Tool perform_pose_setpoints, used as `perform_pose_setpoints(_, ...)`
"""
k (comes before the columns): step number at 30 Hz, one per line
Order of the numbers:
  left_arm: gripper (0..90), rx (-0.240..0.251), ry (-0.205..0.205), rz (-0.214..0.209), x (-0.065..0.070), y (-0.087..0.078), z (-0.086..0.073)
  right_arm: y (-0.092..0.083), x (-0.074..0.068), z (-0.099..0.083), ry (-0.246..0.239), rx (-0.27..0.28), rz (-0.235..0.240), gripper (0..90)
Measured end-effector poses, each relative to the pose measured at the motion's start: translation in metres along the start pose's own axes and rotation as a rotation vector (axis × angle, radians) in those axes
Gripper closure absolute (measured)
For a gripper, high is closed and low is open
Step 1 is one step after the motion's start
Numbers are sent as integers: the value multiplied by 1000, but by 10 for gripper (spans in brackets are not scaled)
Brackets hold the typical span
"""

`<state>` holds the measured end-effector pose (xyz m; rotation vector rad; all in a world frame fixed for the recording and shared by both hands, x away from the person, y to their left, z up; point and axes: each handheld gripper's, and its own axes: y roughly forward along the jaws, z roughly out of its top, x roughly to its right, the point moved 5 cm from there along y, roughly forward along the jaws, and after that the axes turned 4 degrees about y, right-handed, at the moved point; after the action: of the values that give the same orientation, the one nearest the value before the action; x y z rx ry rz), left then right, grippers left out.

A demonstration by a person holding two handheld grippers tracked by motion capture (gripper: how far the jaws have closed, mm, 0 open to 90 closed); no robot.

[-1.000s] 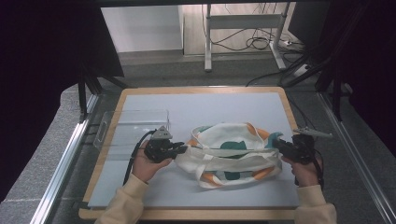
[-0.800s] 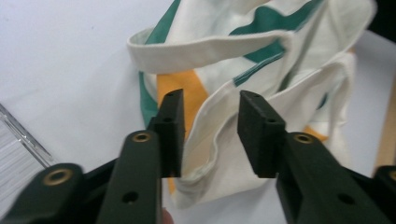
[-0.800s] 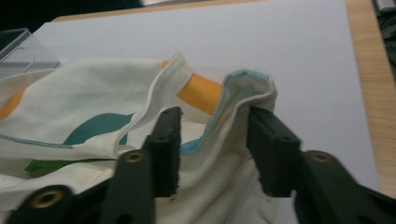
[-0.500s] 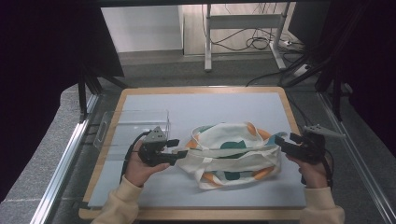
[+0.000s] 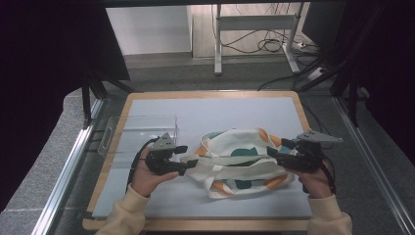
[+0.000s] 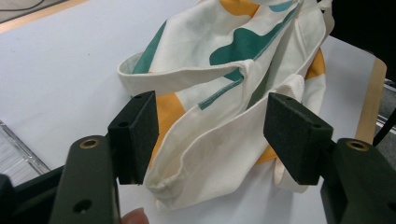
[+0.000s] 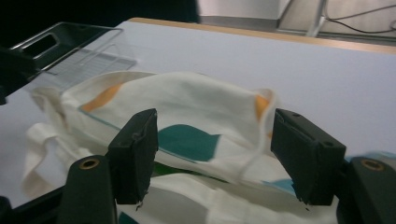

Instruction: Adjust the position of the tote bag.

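Black jaws of the left gripper [image 5: 182, 159] and right gripper [image 5: 272, 153], just opened, flank a cream tote bag [image 5: 240, 161] unclamped mid-table [image 5: 244, 110]; bare surface lies beyond, with a clear plastic tray [image 5: 139, 132] just left.

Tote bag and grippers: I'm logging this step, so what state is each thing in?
Tote bag: lying crumpled on the table, mouth partly open, straps loose.
Left gripper: open, jaws just opened, bag edge between them, not pinched.
Right gripper: open, jaws just opened, at the bag's other side.
Clear tray: upright, empty.
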<state>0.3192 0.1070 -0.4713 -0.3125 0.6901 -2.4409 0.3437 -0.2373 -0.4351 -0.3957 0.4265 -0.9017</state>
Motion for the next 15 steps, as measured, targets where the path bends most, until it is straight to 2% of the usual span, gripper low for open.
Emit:
perform_pose_setpoints(6,350,-1,7,-2,2,2,0,10,-19,-2,-40,-19,75,321)
perform_pose_setpoints(15,344,-3,10,-11,4,4,0,19,-34,-6,-78,-48,124,322)
